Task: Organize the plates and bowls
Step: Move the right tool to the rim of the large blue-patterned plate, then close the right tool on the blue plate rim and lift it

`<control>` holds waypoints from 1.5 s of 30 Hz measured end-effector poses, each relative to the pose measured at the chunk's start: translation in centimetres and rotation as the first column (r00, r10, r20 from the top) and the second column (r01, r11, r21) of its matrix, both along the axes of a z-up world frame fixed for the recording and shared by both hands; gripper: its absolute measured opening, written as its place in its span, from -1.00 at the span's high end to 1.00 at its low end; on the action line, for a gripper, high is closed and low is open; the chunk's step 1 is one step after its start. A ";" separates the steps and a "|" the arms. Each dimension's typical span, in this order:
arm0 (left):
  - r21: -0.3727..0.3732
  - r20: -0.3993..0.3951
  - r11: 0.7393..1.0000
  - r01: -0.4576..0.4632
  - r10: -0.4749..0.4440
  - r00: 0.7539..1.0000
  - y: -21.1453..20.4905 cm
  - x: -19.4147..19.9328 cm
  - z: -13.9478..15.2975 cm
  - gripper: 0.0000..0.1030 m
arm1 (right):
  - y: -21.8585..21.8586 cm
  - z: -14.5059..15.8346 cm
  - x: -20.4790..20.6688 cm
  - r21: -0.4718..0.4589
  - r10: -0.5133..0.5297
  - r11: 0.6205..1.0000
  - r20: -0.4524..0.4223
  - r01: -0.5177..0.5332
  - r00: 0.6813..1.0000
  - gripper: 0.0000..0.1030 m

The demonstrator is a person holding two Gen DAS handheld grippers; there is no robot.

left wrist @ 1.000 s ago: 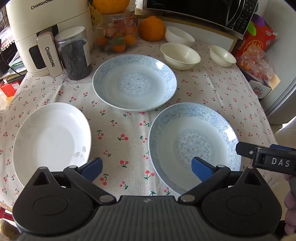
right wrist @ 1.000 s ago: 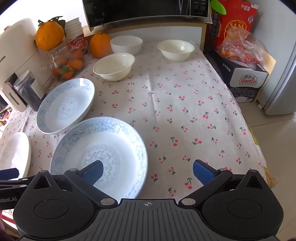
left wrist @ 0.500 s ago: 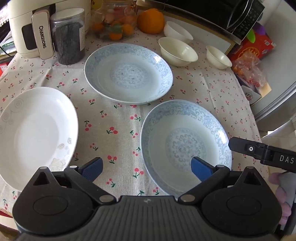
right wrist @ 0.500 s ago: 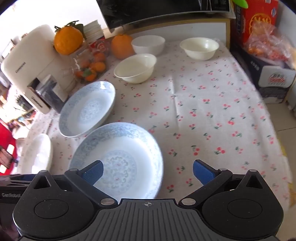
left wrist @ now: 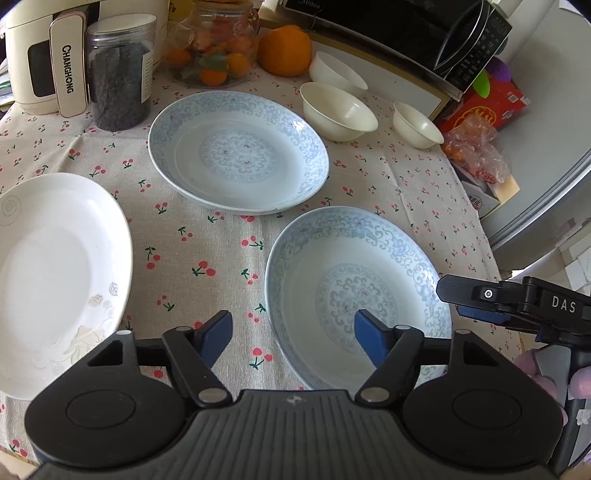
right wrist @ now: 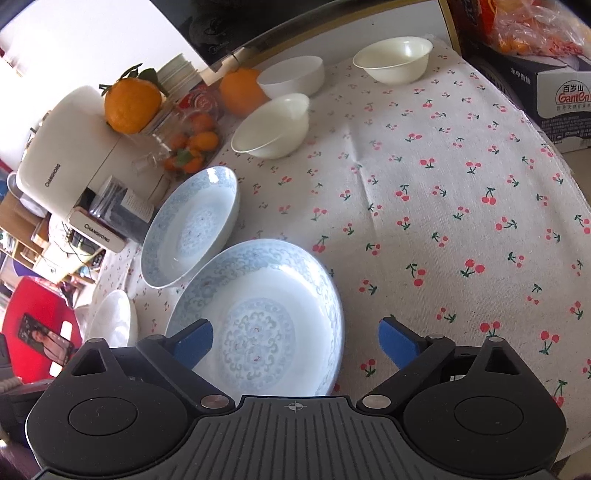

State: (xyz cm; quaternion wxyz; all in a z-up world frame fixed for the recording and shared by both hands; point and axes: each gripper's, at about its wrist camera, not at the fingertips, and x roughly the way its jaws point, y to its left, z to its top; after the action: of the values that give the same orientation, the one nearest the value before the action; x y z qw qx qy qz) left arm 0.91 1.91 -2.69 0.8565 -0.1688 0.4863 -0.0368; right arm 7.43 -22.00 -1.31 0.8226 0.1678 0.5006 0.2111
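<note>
Plates and bowls are spread over a cherry-print tablecloth (left wrist: 207, 258). A plain white plate (left wrist: 55, 280) is seen at the left edge of the left wrist view. A blue-patterned plate (left wrist: 238, 151) lies further back, and a second blue-patterned plate (left wrist: 354, 291) lies nearest, towards the right. Three cream bowls are set apart from one another near the microwave (left wrist: 399, 33): a large bowl (left wrist: 338, 110), a bowl behind it (left wrist: 336, 72) beside an orange (left wrist: 284, 50), and a small bowl (left wrist: 417, 125) to the right.

The left gripper (left wrist: 293, 336) is held above the near edge of the nearest patterned plate; its jaws are closing, with the plate's left rim seen between the blue pads but not pressed by them. The right gripper (right wrist: 295, 341) is held over the same plate with its fingers wide apart, the right rim lying between them, untouched. In the left wrist view the right gripper's finger is seen at the plate's right edge; contact cannot be told.

A dark-filled jar (left wrist: 120, 74) and a CHANGHONG appliance (left wrist: 44, 55) stand at the back left.
</note>
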 end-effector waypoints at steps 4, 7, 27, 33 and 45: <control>-0.022 0.010 1.000 -0.010 0.010 1.000 0.2 0.2 -0.5 -0.05 | -0.1 -0.4 0.0 -0.006 -0.001 1.000 0.010 0.002 1.000 -0.59; -0.035 0.020 0.999 -0.014 0.015 1.000 0.3 0.2 -0.7 0.09 | -0.2 -0.6 0.0 -0.011 -0.003 1.000 0.014 0.004 1.000 -0.35; 0.049 0.026 0.999 0.002 -0.003 1.000 -1.1 0.4 -1.1 0.77 | -0.6 -0.4 0.8 -0.075 -0.046 0.996 0.051 0.049 0.998 0.71; 0.058 0.050 0.998 0.012 -0.014 0.999 -2.5 1.5 -0.7 0.77 | -1.5 0.5 2.2 -0.082 -0.089 0.992 0.082 0.096 0.993 0.71; 0.073 0.092 0.997 -0.023 0.017 0.996 -4.5 4.1 -0.6 0.77 | -2.7 0.6 5.0 -0.095 -0.191 0.975 0.097 0.200 0.977 0.71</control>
State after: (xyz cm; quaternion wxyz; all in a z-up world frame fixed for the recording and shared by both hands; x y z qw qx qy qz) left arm 5.04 -2.63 -3.30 0.8838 -0.1400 0.4461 -0.0179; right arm 12.39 -24.69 -0.70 0.8682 0.1634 0.4555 0.1098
